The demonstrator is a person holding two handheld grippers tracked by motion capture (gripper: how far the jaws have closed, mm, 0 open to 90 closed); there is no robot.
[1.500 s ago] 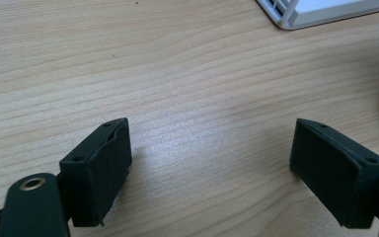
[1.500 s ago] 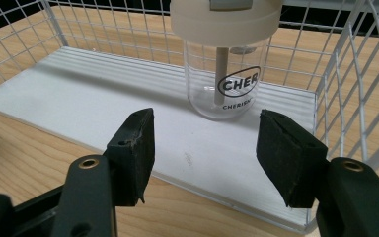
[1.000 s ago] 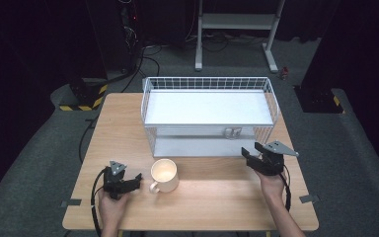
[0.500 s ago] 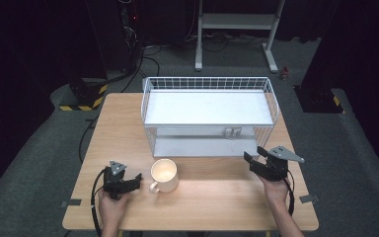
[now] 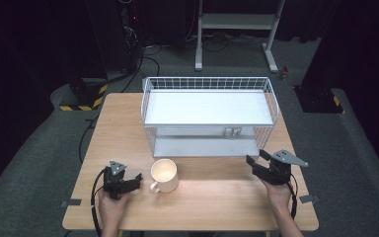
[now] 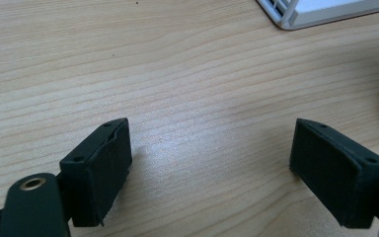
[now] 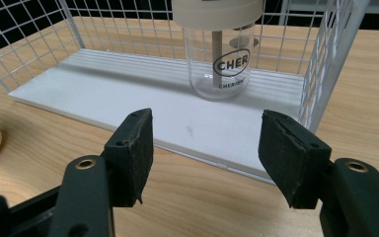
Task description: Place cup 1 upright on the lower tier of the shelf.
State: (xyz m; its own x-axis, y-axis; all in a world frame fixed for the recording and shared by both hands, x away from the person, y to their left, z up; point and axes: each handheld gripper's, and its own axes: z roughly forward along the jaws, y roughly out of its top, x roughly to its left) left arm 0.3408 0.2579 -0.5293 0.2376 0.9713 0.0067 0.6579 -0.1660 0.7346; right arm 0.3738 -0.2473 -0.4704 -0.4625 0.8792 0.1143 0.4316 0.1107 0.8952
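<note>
Both tools hover low over the wooden bench [image 5: 217,197], each with its jaws apart and nothing between them. Right tool [image 5: 257,162] sits in front of the white wire rack [image 5: 271,103], near its right front corner, and points toward the lower shelf; its pads stand parted with bare bench and the shelf's white edge showing in the gap. On that lower shelf [image 7: 128,94] stands a clear glass jar [image 7: 219,64] with a white lid and dark lettering — upright, near the rack's right wire wall, well ahead of the pads and untouched. Left tool [image 5: 132,181] rests at the bench's front left, its jaws spread wide over plain wood. Just to its right stands a cream mug [image 5: 164,174], handle turned toward that tool, apart from it.
</note>
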